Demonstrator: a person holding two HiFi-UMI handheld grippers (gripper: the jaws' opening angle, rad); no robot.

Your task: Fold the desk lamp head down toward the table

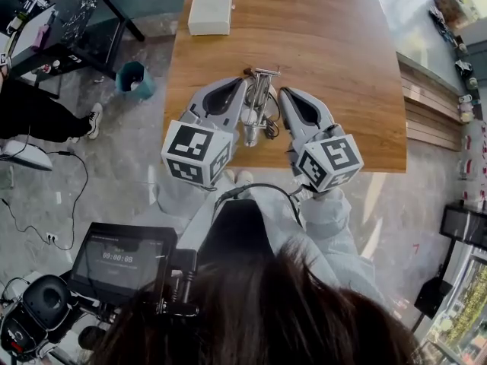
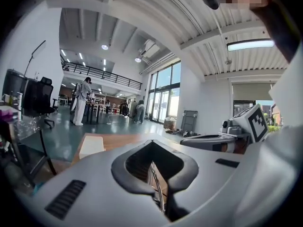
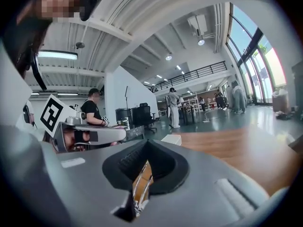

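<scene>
A silver desk lamp [image 1: 259, 105] lies low and folded on the wooden table [image 1: 342, 67], close to its near edge. My left gripper [image 1: 237, 86] hovers just left of the lamp and my right gripper [image 1: 288, 96] just right of it, both pointing away from me, roughly level. In the left gripper view the left gripper [image 2: 154, 150] has its dark pads closed together, with only a sliver of shiny metal showing through the gap below. The right gripper [image 3: 146, 148] looks the same in its own view. Neither holds anything.
A white box [image 1: 210, 7] sits at the table's far edge. Left of the table, on the floor, stand a teal bin [image 1: 134, 78] and a black desk [image 1: 76, 14]. A monitor on a rig [image 1: 118, 261] is at my lower left. People stand far off.
</scene>
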